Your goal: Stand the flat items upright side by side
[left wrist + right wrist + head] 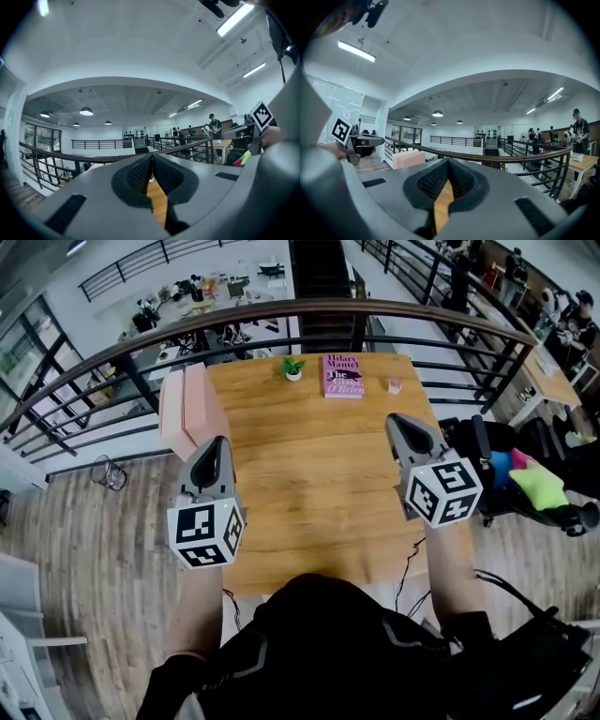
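A pink-covered book (342, 376) lies flat at the far edge of the wooden table (319, 493). At the table's far left corner two pale pink flat items (185, 411) stand upright side by side; they also show in the right gripper view (410, 158). My left gripper (218, 442) hovers just in front of them, its jaws shut with nothing between (151, 159). Over the right part of the table my right gripper (397, 420) is also shut and holds nothing (448, 164). Both point level toward the far edge.
A small potted plant (292, 368) and a small pink object (395, 385) sit beside the flat book. A curved railing (281, 310) runs right behind the table. A dark chair with blue and green cushions (530, 482) stands to the right.
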`<act>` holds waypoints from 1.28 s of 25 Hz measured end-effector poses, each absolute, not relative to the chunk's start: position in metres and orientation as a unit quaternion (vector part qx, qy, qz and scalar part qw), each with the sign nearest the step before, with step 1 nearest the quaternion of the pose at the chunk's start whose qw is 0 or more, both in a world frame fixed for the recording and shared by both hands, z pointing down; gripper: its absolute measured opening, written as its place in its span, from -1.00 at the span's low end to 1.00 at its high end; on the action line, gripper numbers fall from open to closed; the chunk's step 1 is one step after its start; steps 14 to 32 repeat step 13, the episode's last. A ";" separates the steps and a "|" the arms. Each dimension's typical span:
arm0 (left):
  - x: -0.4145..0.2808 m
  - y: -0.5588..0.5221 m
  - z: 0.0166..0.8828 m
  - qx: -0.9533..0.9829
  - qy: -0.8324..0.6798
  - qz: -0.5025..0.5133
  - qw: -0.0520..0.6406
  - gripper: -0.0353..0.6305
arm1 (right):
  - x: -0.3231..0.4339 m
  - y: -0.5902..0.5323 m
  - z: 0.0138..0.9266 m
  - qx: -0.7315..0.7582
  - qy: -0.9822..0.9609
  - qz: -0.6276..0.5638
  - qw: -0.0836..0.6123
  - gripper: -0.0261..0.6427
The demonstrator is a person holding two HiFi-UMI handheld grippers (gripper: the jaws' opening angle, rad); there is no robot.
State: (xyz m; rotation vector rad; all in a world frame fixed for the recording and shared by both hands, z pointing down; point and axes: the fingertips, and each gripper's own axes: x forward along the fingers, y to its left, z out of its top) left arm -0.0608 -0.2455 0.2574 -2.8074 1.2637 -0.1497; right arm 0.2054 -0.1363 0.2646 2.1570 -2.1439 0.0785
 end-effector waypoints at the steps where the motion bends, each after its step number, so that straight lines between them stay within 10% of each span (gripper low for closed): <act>1: -0.061 -0.245 0.257 -0.911 0.408 -0.047 0.026 -0.80 | 0.207 -0.135 0.265 0.709 -0.703 0.027 0.050 -0.90; 32: -0.064 -0.243 0.259 -0.919 0.391 -0.053 0.023 -0.81 | 0.211 -0.132 0.262 0.726 -0.686 0.026 0.049 -0.90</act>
